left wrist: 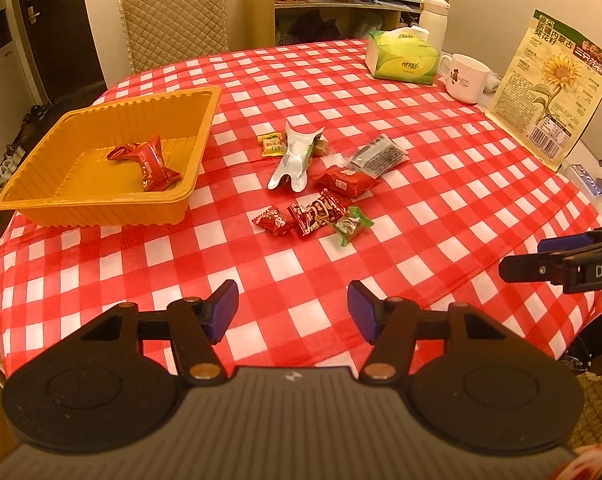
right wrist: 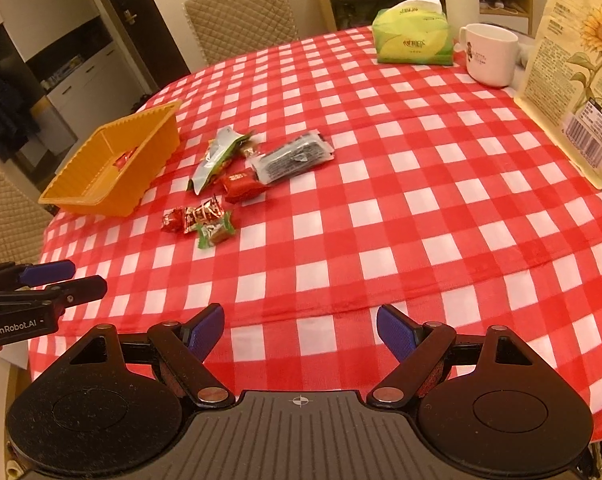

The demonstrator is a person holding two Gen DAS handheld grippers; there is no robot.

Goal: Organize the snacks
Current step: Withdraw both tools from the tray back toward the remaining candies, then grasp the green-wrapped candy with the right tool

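Both grippers are hovering nearest the camera, above the near edge of the table: the left gripper (left wrist: 293, 308) is showing a clear gap between its blue pads with nothing between them, and the right gripper (right wrist: 300, 332) is standing wider apart, also empty. Beyond them, the red checked tablecloth (left wrist: 421, 208) is covering a round table. At far right, a sunflower seed bag (left wrist: 549, 88) is standing upright, with a white mug (left wrist: 467, 78) and a green tissue box (left wrist: 403, 56) beside it. At the left, an orange tray (left wrist: 41, 184) is resting near the table edge and is holding two red wrapped candies (left wrist: 147, 160). Right of the tray, in the middle of the cloth, the loose snacks are lying: a silver pouch (left wrist: 293, 158), a dark clear-wrapped bar (left wrist: 379, 156), a red packet (left wrist: 347, 180), a small yellow packet (left wrist: 272, 144), and, nearest the grippers, a row of two red candies (left wrist: 317, 212) and a green candy (left wrist: 351, 225).

Step in hand, by judgement: sorting is under way but early, most snacks being outside the tray. Next move: one gripper is needing to reach forward, lower over a near candy, and close on its crinkly wrapper, which is likely to slip on the cloth.
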